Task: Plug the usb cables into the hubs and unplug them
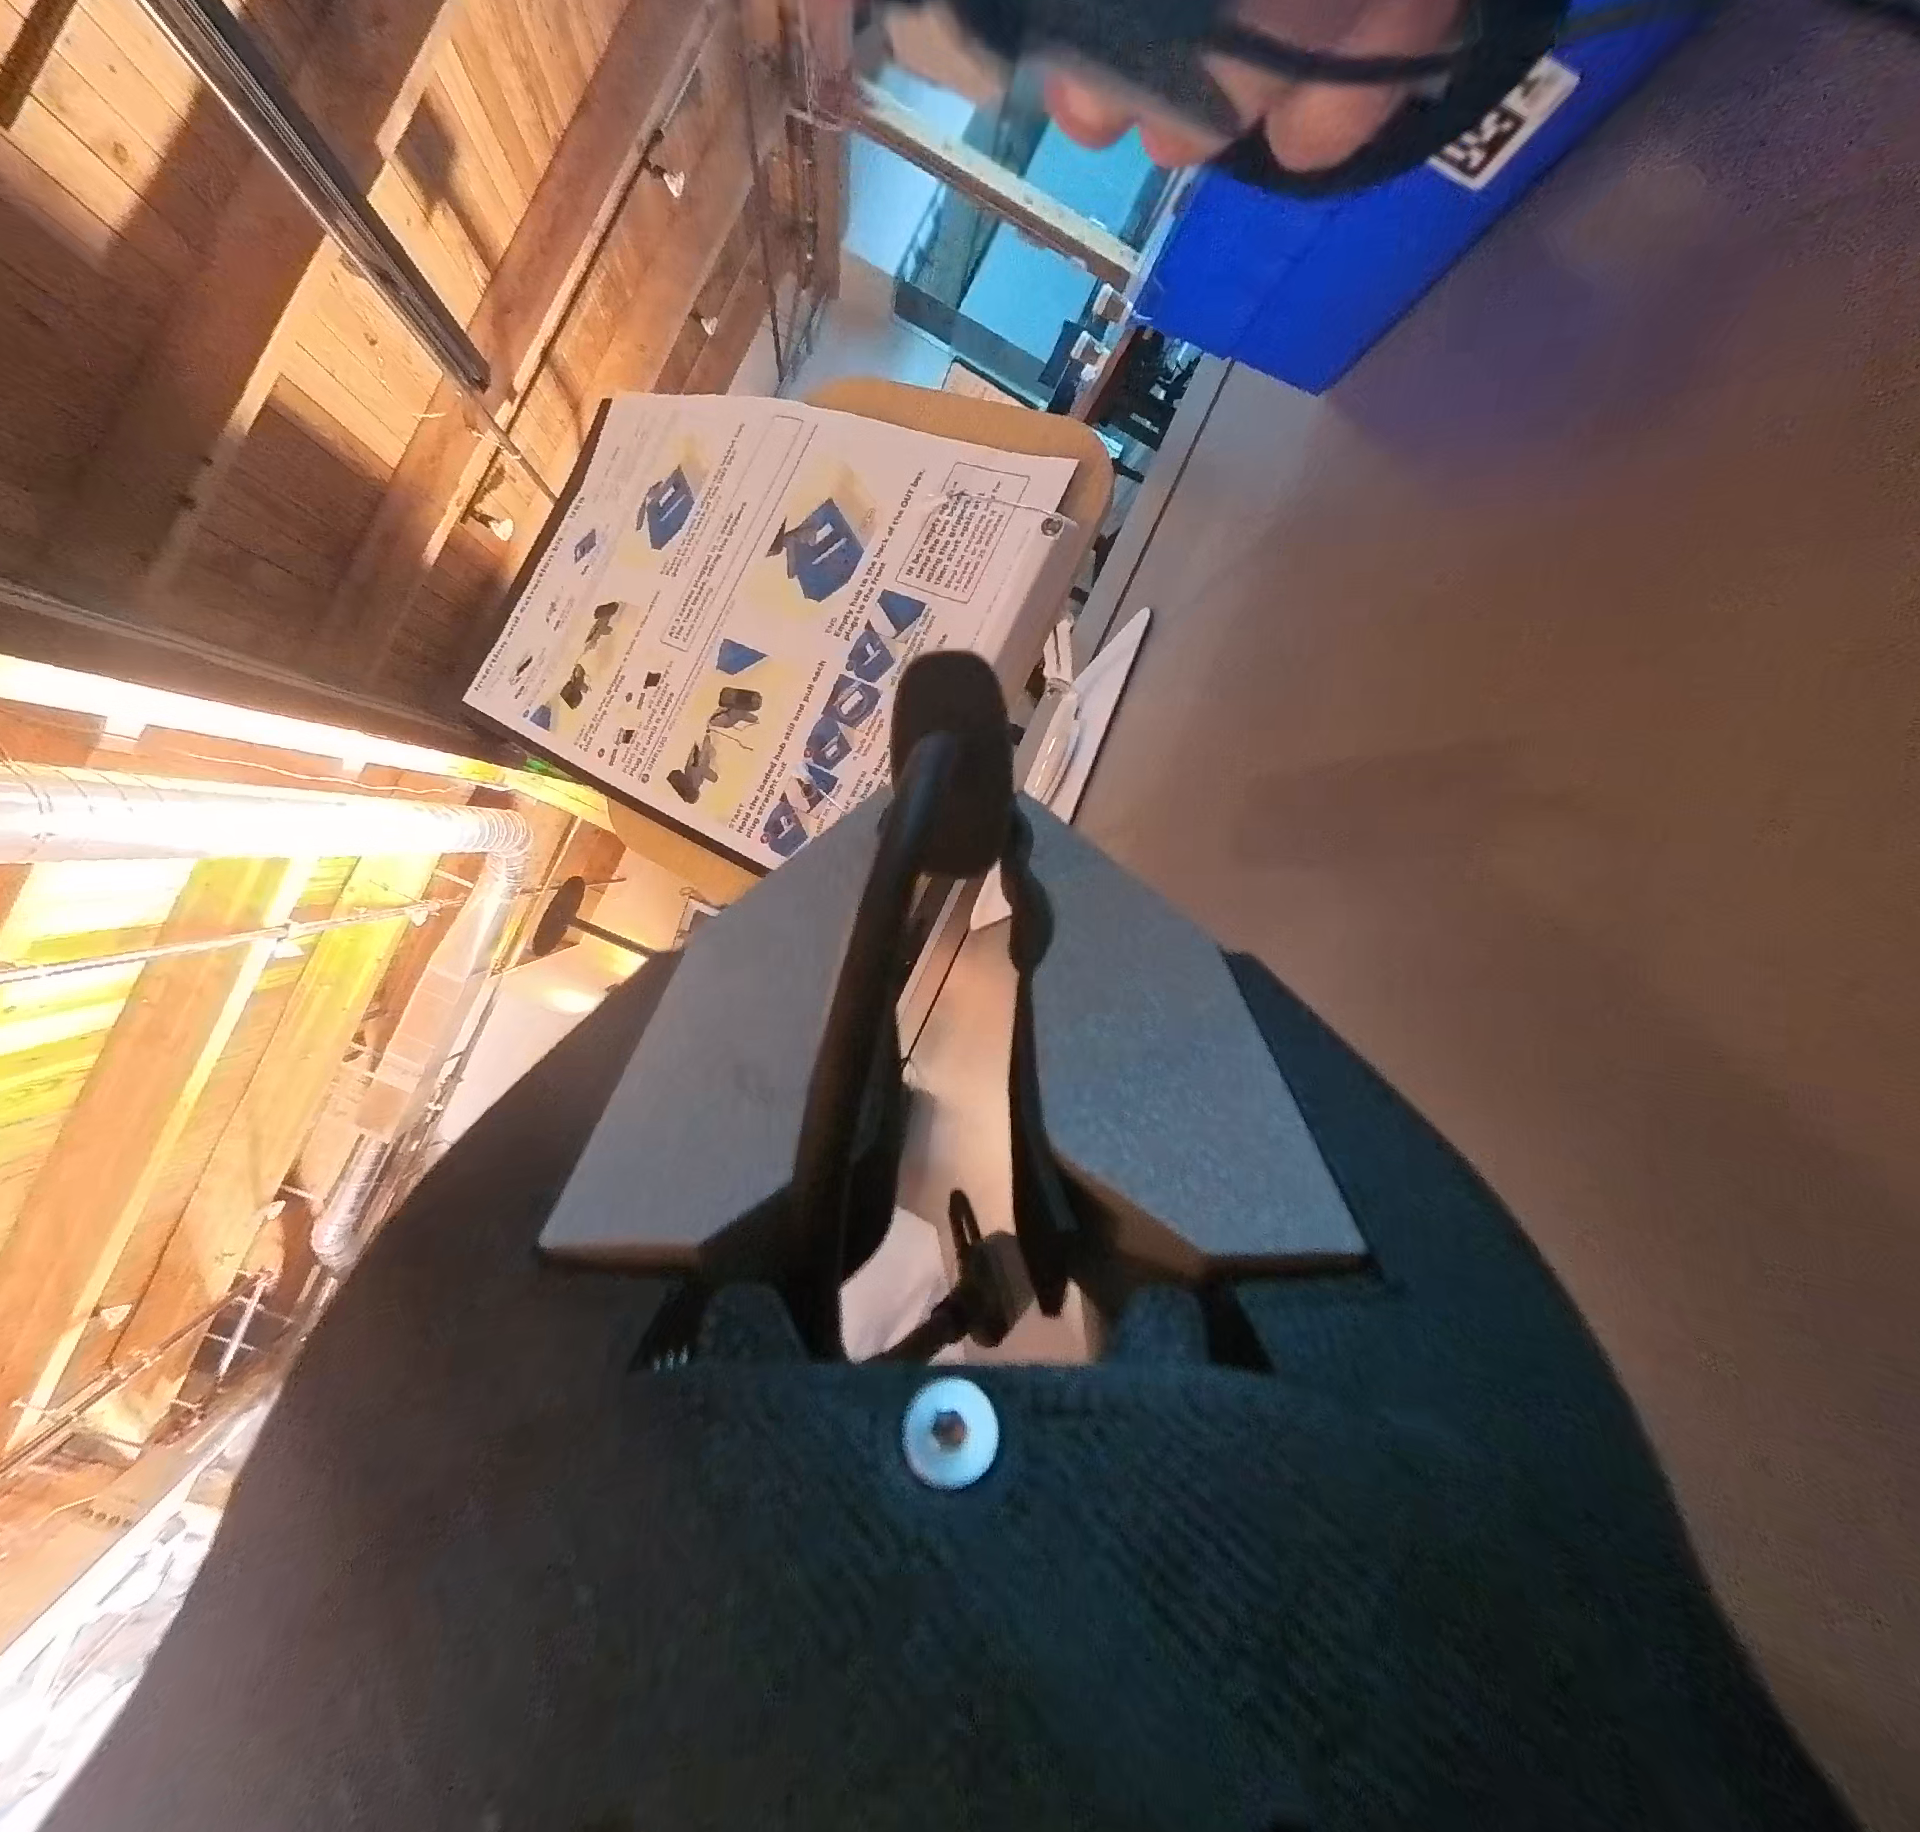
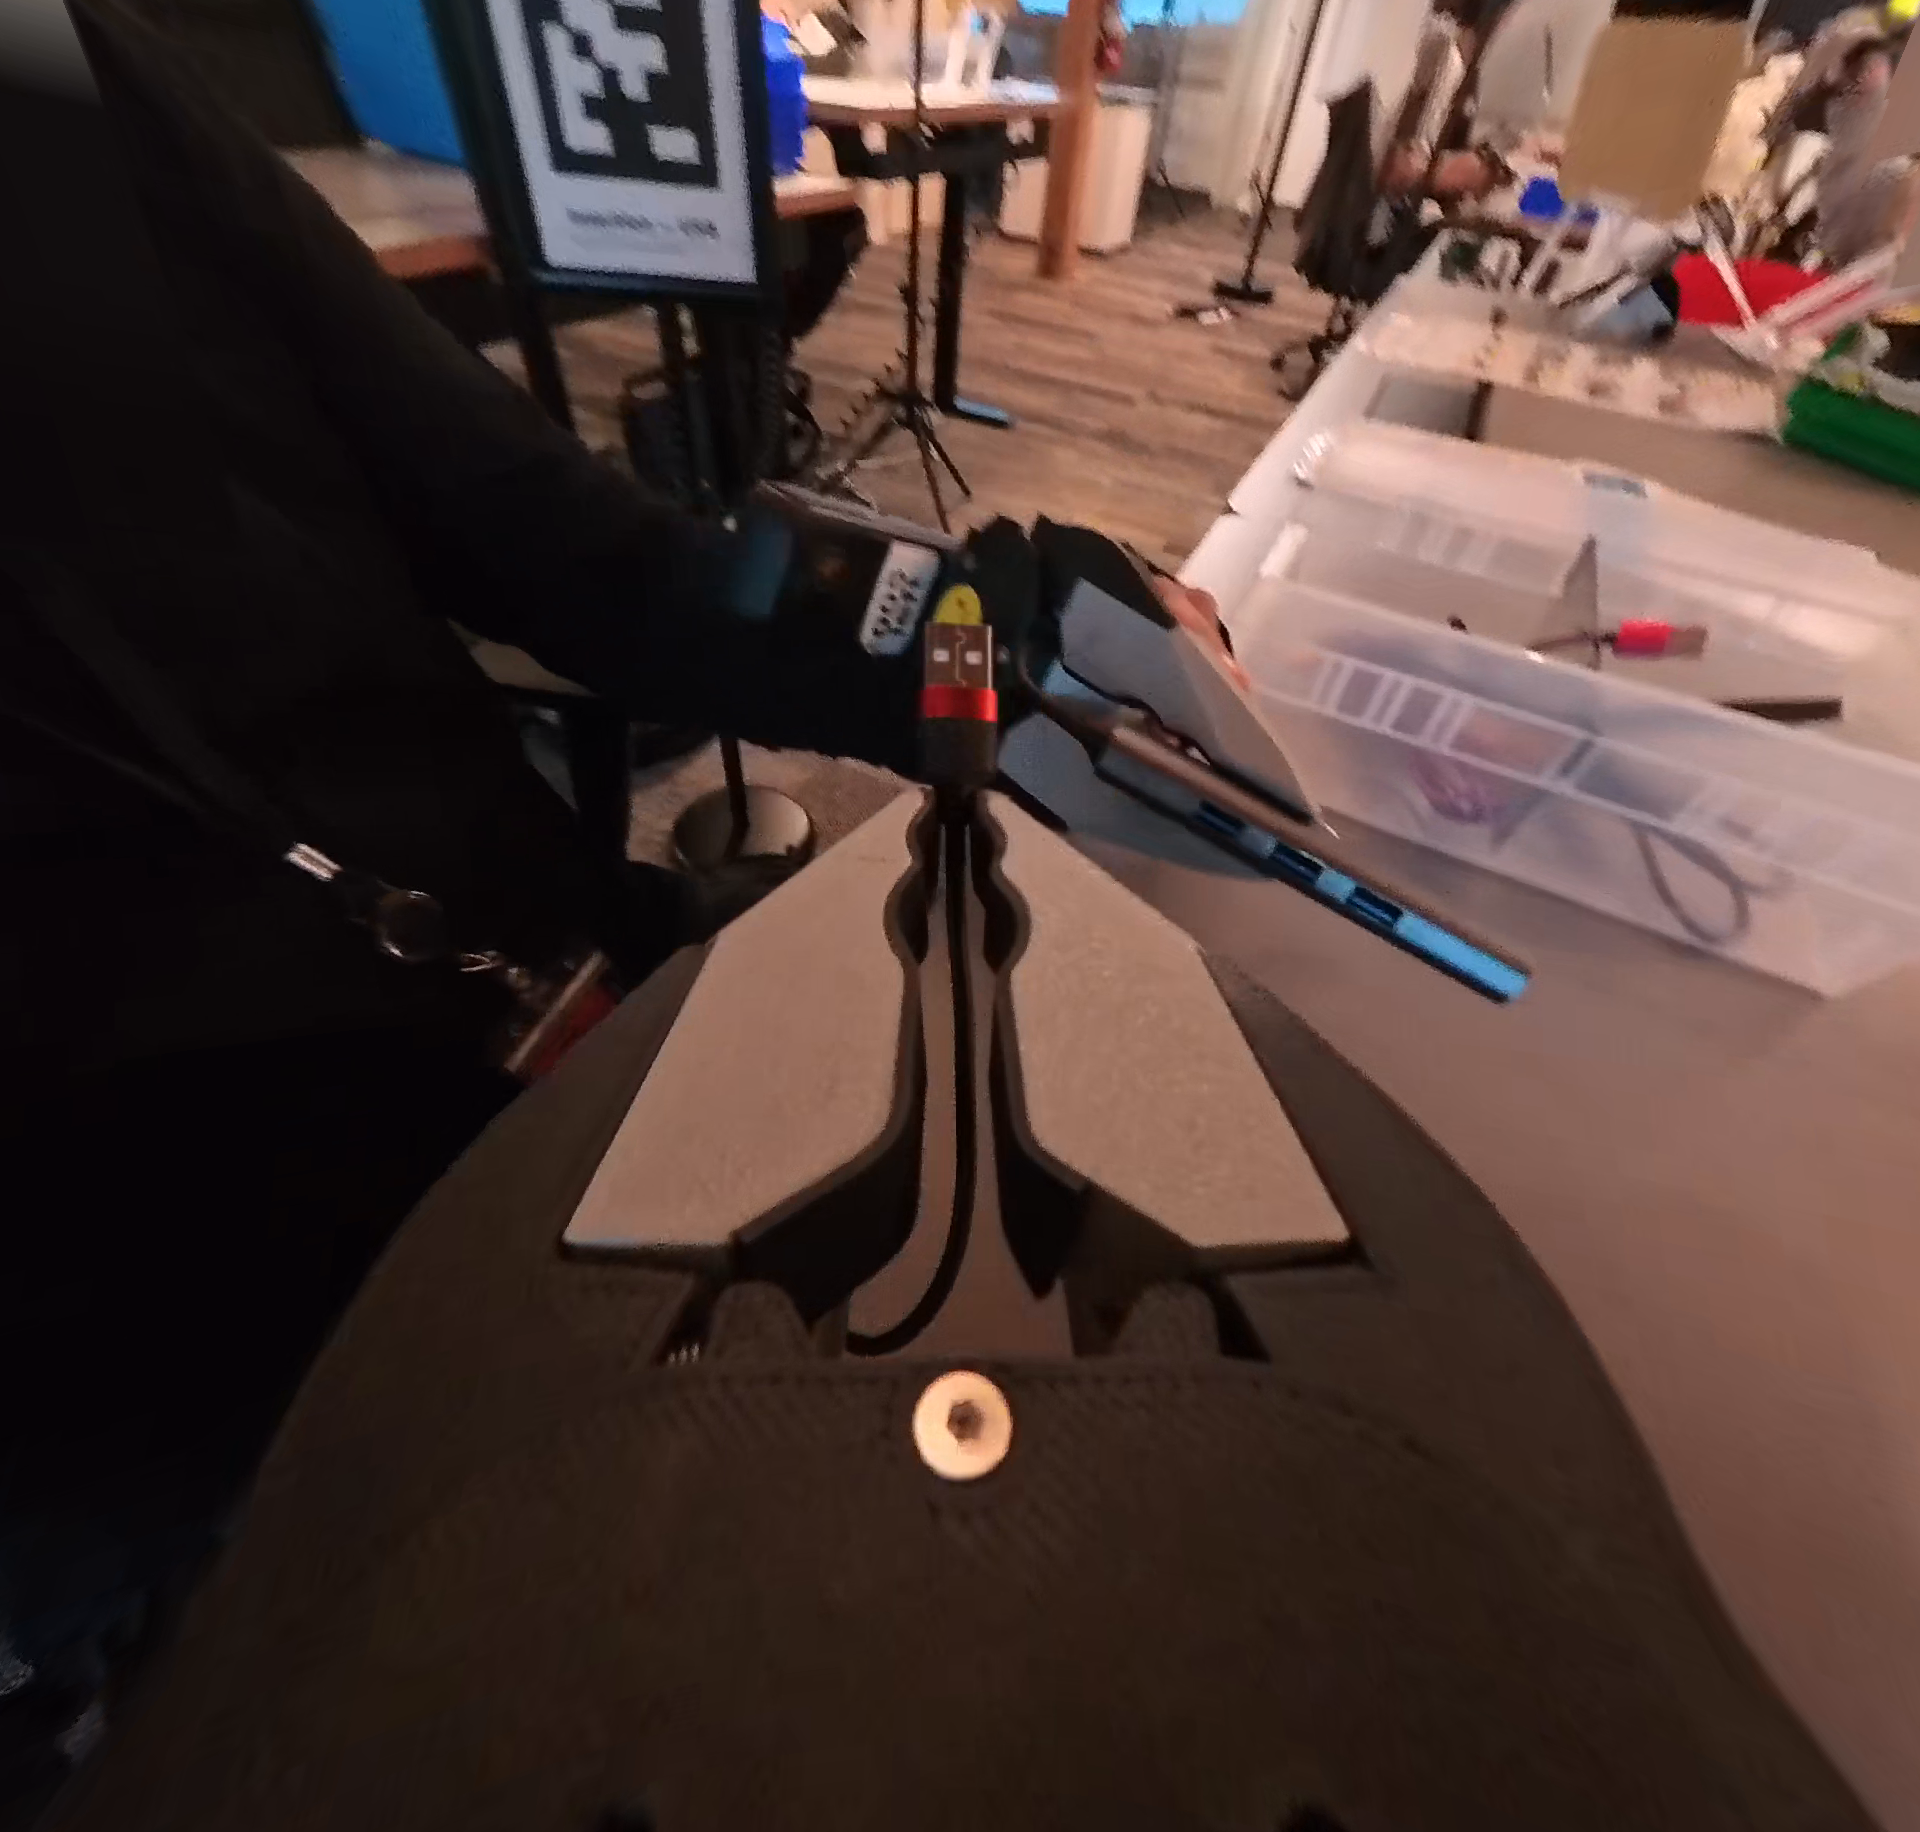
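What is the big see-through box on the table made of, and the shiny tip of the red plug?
The box looks like frosted clear plastic: you can see cables through its walls. The plug tip looks like bare metal, silvery and glinting, with a glossy red band behind it, held in the right tongs.

Red-and-black USB plug (image 2: 958, 707), blue-ported dark hub (image 2: 1340, 883), grey tongs (image 2: 956, 826), black-and-white marker sign (image 2: 623, 89)

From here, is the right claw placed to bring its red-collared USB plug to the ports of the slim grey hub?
Probably yes. The right claw grips the red-collared USB plug, the slim grey hub juts from the left claw nearby, and nothing blocks its ports.
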The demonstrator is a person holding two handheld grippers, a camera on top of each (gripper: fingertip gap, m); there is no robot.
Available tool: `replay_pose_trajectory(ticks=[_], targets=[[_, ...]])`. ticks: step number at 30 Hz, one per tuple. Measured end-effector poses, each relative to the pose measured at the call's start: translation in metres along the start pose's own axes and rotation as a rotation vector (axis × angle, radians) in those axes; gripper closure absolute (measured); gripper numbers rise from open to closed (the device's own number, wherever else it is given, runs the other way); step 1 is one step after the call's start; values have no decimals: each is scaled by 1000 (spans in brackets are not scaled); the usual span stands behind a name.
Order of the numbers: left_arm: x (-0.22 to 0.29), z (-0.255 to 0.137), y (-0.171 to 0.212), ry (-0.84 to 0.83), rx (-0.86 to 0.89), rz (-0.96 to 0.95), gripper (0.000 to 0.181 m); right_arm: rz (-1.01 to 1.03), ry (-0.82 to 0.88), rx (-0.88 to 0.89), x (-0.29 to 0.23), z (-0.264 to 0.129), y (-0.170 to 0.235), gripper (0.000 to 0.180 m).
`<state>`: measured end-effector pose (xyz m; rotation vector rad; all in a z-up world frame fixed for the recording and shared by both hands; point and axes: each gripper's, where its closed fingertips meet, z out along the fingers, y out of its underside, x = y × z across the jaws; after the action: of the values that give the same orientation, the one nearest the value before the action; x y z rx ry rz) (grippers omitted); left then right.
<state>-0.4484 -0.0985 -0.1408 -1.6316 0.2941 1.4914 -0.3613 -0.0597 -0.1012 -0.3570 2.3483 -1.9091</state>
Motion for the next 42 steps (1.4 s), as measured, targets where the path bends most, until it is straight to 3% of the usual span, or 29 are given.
replay_pose_trajectory(ticks=[13,19,25,33,42], targets=[[2,1,0,6,-3,10,167,2,-39,54,-6,-4,-8,178],[8,4,6,26,-42,55,167,190,186,-199,43,5,44,178],[23,9,14,24,-125,303,167,162,359,-487,63,9,84,177],[29,11,14,34,-131,361,167,63,459,-746,66,-4,104,177],[39,12,16,59,-144,426,168,14,505,-828,66,-5,105,176]])
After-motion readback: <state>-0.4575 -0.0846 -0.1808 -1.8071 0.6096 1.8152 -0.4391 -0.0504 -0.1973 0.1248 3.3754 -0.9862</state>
